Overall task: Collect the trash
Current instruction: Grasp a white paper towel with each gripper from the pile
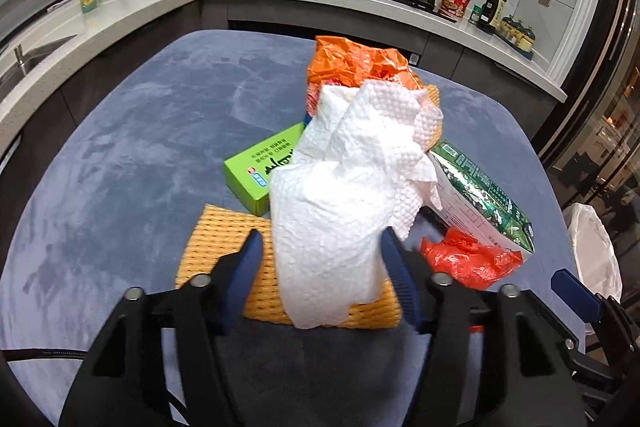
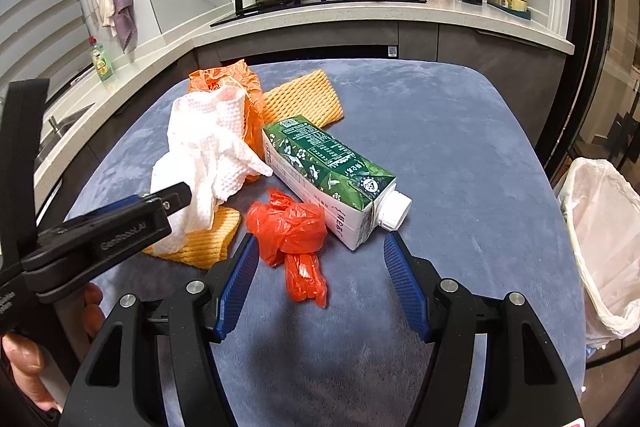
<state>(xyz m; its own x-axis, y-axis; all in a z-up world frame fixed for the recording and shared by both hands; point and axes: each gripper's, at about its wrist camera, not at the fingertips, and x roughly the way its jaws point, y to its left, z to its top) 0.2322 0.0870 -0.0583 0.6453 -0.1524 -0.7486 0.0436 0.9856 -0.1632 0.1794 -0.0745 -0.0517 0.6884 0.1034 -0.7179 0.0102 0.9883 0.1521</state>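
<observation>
left gripper (image 1: 322,243): jaws astride white paper towel (image 1: 340,195), contact unclear | right gripper (image 2: 320,255): agape over red plastic bag (image 2: 290,227) | beyond: green milk carton (image 2: 328,179), orange bag (image 2: 236,87), on blue table (image 2: 440,147) | right: lined bin (image 2: 600,235)

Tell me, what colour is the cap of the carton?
White. The cap shows best in the right wrist view.
</observation>
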